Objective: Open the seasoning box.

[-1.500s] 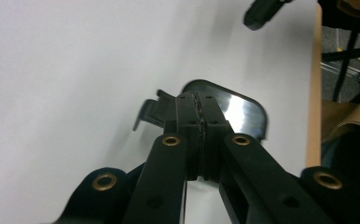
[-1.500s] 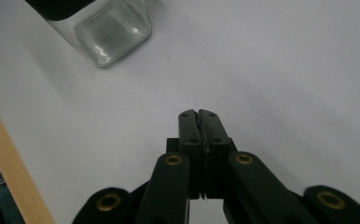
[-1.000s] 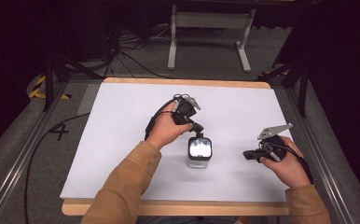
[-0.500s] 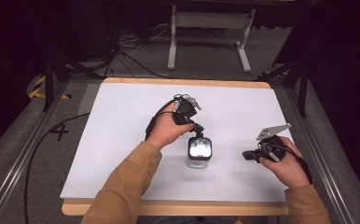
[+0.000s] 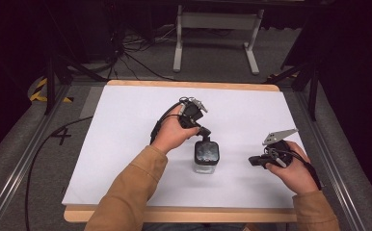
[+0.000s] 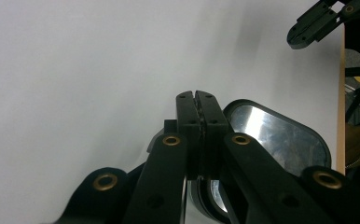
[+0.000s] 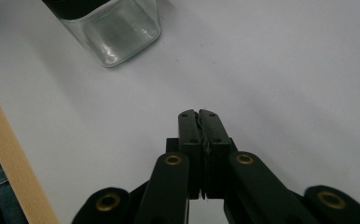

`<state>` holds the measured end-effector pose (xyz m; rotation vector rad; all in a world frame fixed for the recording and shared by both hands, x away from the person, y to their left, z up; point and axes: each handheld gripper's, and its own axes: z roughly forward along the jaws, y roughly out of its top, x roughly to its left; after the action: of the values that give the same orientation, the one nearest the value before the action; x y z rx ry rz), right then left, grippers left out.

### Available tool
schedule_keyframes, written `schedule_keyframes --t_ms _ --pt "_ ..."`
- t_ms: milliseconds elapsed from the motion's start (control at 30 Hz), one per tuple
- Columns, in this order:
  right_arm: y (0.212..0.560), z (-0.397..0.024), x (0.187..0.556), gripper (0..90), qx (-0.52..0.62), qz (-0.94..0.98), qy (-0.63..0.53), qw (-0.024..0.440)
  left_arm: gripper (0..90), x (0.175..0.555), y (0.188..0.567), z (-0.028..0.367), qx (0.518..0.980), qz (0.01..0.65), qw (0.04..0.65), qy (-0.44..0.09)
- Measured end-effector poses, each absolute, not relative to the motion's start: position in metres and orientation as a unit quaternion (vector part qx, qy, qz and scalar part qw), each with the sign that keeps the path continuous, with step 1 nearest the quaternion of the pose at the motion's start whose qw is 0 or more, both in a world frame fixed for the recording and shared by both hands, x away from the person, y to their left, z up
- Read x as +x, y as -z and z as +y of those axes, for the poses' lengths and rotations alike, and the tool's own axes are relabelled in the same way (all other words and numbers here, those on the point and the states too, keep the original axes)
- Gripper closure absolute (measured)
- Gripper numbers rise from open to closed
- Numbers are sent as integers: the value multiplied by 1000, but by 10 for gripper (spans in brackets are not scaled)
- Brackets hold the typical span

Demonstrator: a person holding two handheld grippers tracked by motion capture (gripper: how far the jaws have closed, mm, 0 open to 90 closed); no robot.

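Observation:
A small square glass jar [image 5: 206,163] with a black-rimmed, shiny lid [image 5: 206,150] stands on the white tabletop near the middle. My left gripper [image 5: 205,134] hangs just over the lid's far edge, its jaws shut with nothing between them. In the left gripper view those shut jaws [image 6: 197,96] sit right beside the lid [image 6: 280,137]. My right gripper [image 5: 252,160] rests to the right of the jar, pointing at it, apart from it and shut on nothing. In the right gripper view its closed tips [image 7: 199,115] lie over bare table, with the jar [image 7: 117,35] farther off at the upper left.
The white sheet [image 5: 126,125] covers a wooden table whose front edge [image 5: 184,214] faces the person. The same wooden edge [image 7: 10,158] runs beside the right gripper. Metal rails [image 5: 10,178] flank the table. Cables and a stand [image 5: 213,21] lie on the floor beyond.

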<state>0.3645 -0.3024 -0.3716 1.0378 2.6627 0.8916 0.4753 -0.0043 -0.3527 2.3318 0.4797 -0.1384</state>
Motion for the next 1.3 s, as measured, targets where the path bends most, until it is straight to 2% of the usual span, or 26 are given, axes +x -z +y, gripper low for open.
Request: schedule_keyframes --t_ms 467,800,967,1300 --pt "373 -298 364 899 337 889 -301 74 900 477 354 -5 906 188 374 58" --pt "373 -271 359 900 289 886 -356 74 900 477 355 -5 905 191 375 63" --pt "370 -260 354 900 248 868 -425 56 900 477 355 -5 904 192 376 64" --pt "379 -240 354 900 227 864 -446 44 900 477 356 -4 900 198 382 69"
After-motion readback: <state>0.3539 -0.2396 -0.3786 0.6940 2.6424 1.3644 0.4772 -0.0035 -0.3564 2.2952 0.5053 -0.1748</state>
